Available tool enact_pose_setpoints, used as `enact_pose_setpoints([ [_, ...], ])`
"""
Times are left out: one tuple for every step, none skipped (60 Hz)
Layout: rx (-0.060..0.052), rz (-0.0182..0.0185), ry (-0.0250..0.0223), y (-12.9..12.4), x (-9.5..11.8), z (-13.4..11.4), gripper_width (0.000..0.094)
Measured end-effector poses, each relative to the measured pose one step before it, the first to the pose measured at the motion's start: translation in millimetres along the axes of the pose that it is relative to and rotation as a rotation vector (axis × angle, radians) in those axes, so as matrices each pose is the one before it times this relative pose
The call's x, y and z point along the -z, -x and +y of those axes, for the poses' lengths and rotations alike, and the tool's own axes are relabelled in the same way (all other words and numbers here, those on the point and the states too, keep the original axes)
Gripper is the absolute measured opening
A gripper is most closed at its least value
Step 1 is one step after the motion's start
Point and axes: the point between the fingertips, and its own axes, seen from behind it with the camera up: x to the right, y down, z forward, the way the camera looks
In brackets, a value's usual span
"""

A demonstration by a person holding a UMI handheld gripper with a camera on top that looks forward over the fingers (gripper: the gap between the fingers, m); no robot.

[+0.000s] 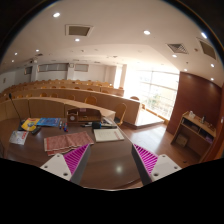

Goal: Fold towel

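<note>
So, gripper (110,160) up high over table (110,172), jaws spread wide, nothing held. Towel (66,141), reddish patterned cloth, lies flat beyond left finger. Tip: drop down, swing left, grab one corner only, don't snag books (40,124) behind it.

I see the gripper (108,160) held well above a brown table (108,165), its fingers apart with nothing between them; the pink pads (146,157) face each other across bare tabletop. Beyond the fingers a folded reddish towel (66,141) lies flat on the table. Further back I note a dark box (83,116), papers (108,134) beside it, and what may be books (40,124) further along the table. Behind stand wooden partitions (75,102), bright windows (160,92) and a shelf (192,135).
</note>
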Motion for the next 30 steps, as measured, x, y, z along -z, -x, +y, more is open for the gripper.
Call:
enact_pose_setpoints([
  [0.0001, -0.00197, 0.00664, 0.58, -0.08, 2.14, 0.0852],
  [-0.0002, -0.00267, 0.00761, 0.96, -0.68, 2.59, 0.0851],
  [-0.0003, -0.00343, 0.00855, 1.30, -1.38, 2.99, 0.0850],
  [0.0007, -0.00385, 0.00894, 1.39, -2.06, 3.54, 0.0850],
  [0.0010, -0.00423, 0.00925, 1.62, -3.13, 3.76, 0.0851],
  [0.0013, -0.00425, 0.00976, 2.11, -4.26, 4.24, 0.0851],
  [0.0020, -0.00390, 0.00979, 1.95, -4.94, 4.50, 0.0849],
  [0.0026, -0.00377, 0.01014, 2.78, -6.00, 5.00, 0.0851],
  [0.0038, -0.00374, 0.01068, 2.76, -5.80, 5.26, 0.0851],
  [0.0048, -0.00362, 0.01094, 3.53, -6.70, 5.40, 0.0849],
  [0.0056, -0.00405, 0.01132, 4.12, -6.66, 5.88, 0.0849],
  [0.0072, -0.00565, 0.01109, 5.23, -7.22, 5.91, 0.0850],
  [0.0104, -0.00401, 0.01234, 3.24, 5.26, 3.75, 0.0855],
  [0.0105, -0.00747, 0.01122, 7.85, -11.30, 6.28, 0.0855],
  [0.0122, -0.00846, 0.01147, 6.89, -8.47, 6.09, 0.0854],
  [0.0138, -0.00872, 0.01243, 7.29, -8.18, 6.42, 0.0856],
  [0.0142, -0.00888, 0.01219, 7.53, -7.80, 5.91, 0.0856],
  [0.0144, -0.01100, 0.01060, 8.38, -7.32, 4.70, 0.0851],
  [0.0138, -0.01326, 0.00908, 9.20, -7.63, 4.16, 0.0852],
  [0.0128, -0.01454, 0.00784, 10.14, -5.05, 3.38, 0.0853],
  [0.0109, -0.01680, 0.00785, 10.87, -7.33, 3.13, 0.0850],
  [0.0097, -0.01851, 0.00871, 11.50, -7.30, 2.92, 0.0850],
  [0.0084, -0.02089, 0.00822, 12.34, -7.14, 2.38, 0.0850],
  [0.0084, -0.02280, 0.00601, 12.81, -7.52, 1.27, 0.0852],
  [0.0077, -0.02513, 0.00421, 13.47, -7.72, 0.31, 0.0849],
  [0.0064, -0.02577, 0.00364, 13.96, -7.52, 0.02, 0.0853],
  [0.0052, -0.02504, 0.00381, 13.66, -8.09, -0.47, 0.0854],
  [0.0050, -0.02459, 0.00369, 13.75, -8.40, -0.53, 0.0854],
  [0.0050, -0.02604, 0.00313, 13.87, -8.52, -1.37, 0.0852],
  [0.0052, -0.02539, 0.00226, 13.85, -8.89, -1.80, 0.0854],
])
